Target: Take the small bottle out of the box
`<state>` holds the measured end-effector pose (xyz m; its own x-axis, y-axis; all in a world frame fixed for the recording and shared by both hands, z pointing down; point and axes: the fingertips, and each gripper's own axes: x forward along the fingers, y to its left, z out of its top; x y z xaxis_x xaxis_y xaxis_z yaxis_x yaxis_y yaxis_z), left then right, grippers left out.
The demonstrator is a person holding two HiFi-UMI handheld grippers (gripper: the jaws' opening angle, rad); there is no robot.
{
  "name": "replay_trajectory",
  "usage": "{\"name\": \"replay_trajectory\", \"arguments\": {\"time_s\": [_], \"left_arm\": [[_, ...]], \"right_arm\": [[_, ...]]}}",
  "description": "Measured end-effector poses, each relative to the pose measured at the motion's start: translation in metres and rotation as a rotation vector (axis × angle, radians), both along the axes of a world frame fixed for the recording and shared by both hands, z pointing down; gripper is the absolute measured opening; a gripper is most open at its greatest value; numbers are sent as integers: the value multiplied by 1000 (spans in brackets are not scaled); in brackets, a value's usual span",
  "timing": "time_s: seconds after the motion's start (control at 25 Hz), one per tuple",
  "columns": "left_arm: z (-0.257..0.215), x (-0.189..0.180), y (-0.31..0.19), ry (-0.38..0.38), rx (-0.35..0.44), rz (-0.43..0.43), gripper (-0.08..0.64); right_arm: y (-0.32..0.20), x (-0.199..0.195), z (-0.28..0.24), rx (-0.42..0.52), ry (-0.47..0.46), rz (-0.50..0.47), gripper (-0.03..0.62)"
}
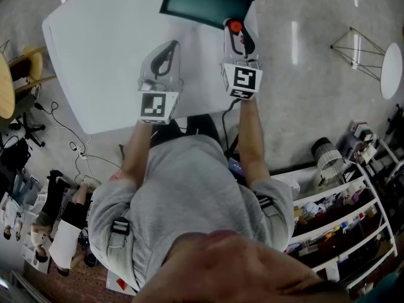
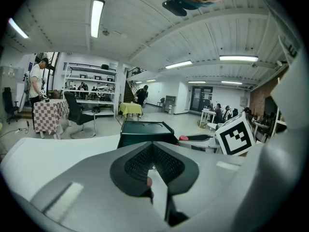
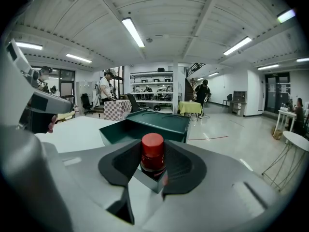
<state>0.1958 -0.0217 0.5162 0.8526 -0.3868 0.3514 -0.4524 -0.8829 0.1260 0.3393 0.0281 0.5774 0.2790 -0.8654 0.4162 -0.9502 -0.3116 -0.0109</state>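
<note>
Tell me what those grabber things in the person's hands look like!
The left gripper and the right gripper are pale grey plastic, with dark ribbed pads inside the jaws. Each carries a white cube printed with black square markers. The person wears a grey short-sleeved shirt with black straps near the sleeves.

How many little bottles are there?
1: a red-capped bottle in the jaws of the right gripper, near the box. More may be hidden in the box.
</note>
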Motion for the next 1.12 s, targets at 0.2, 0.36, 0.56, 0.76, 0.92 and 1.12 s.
{"name": "replay_trajectory", "arguments": {"time_s": [0.2,0.36,0.56,0.76,0.92,1.12], "left_arm": [[0,-6,1,-6,10,3,12],[-6,-15,1,-2,23,-9,12],[-17,-27,-6,12,40,-31,12],[-35,-36,-6,35,68,-47,12],[-45,-47,-8,44,82,-65,12],[-55,-60,-8,53,108,-89,12]], "right_arm": [[1,1,1,2,-4,-5,140],[0,-2,-9,21,-2,-4,140],[-4,-8,-30,44,22,-13,140],[-5,-16,-54,71,46,-27,140],[-8,-26,-72,91,61,-40,140],[-7,-36,-91,120,75,-62,140]]}}
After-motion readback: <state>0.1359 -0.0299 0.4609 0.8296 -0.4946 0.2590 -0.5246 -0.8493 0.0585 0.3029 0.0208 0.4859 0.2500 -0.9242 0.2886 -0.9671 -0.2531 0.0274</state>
